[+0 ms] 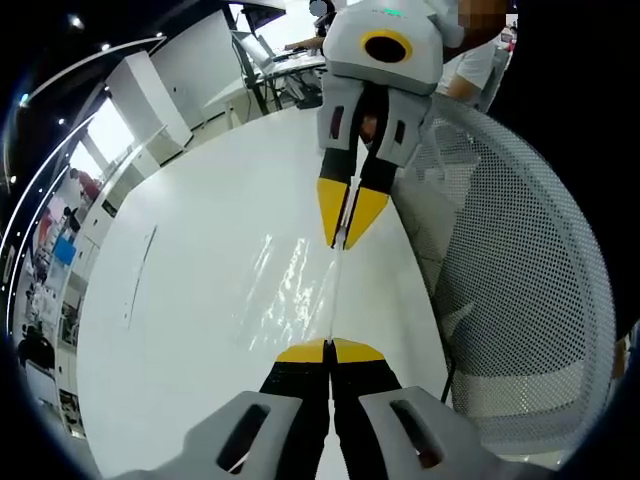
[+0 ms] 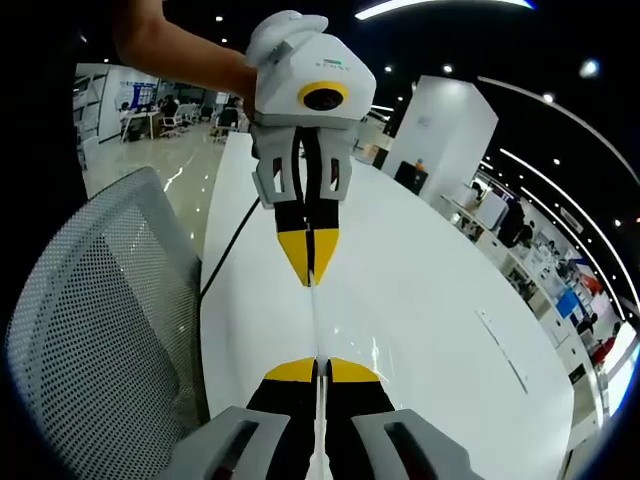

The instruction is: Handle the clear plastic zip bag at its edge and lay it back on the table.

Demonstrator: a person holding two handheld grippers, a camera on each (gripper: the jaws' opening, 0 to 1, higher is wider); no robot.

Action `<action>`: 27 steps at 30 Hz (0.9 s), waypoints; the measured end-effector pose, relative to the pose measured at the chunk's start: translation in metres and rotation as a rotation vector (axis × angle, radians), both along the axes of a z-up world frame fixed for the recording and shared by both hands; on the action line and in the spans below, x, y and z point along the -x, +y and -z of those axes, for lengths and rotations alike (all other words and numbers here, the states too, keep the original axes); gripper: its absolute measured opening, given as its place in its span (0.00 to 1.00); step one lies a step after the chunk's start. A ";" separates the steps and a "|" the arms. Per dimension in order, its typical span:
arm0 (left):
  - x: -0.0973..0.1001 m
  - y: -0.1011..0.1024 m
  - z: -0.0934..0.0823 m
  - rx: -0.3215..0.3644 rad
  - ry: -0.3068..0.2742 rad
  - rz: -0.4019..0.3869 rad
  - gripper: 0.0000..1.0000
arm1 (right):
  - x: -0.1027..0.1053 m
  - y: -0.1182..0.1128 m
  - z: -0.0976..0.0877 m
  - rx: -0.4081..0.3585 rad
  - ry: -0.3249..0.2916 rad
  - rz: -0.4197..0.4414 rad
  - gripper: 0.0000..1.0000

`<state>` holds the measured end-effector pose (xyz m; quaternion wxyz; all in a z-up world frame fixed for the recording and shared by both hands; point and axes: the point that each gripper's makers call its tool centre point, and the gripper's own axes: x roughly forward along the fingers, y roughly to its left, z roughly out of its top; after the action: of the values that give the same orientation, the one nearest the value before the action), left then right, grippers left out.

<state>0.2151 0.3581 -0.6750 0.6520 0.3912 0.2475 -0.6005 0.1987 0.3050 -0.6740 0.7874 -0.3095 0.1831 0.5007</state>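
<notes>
The clear plastic zip bag (image 1: 285,285) is stretched taut between my two grippers, hanging just above the white table (image 1: 180,300). At the bottom of the left gripper view, my left gripper (image 1: 328,346) is shut on the bag's near edge. My right gripper (image 1: 347,238) comes in from the top, its yellow tips shut on the far edge. In the right gripper view the bag (image 2: 316,320) shows edge-on as a thin line. It runs from my right gripper (image 2: 316,366) up to my left gripper (image 2: 312,278), which a person's arm (image 2: 180,50) holds.
A grey mesh chair (image 1: 510,280) stands against the table's edge, and it appears again as the chair (image 2: 90,320) on the left. A thin flat strip (image 1: 140,275) lies on the table to the far side. A black cable (image 2: 230,245) hangs by the table's edge.
</notes>
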 end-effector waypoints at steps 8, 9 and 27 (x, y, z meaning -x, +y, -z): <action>-0.001 0.002 -0.002 0.001 -0.004 -0.010 0.00 | -0.001 -0.001 0.000 0.000 -0.002 0.004 0.00; -0.002 0.003 -0.002 0.001 -0.004 -0.011 0.00 | -0.001 -0.001 0.000 -0.001 -0.002 0.004 0.00; -0.004 0.008 -0.002 0.002 -0.007 -0.026 0.00 | -0.002 -0.003 0.000 -0.003 -0.002 0.011 0.00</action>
<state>0.2194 0.3659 -0.6729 0.6608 0.3896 0.2498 -0.5909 0.2003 0.3024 -0.6737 0.7908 -0.3079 0.1835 0.4961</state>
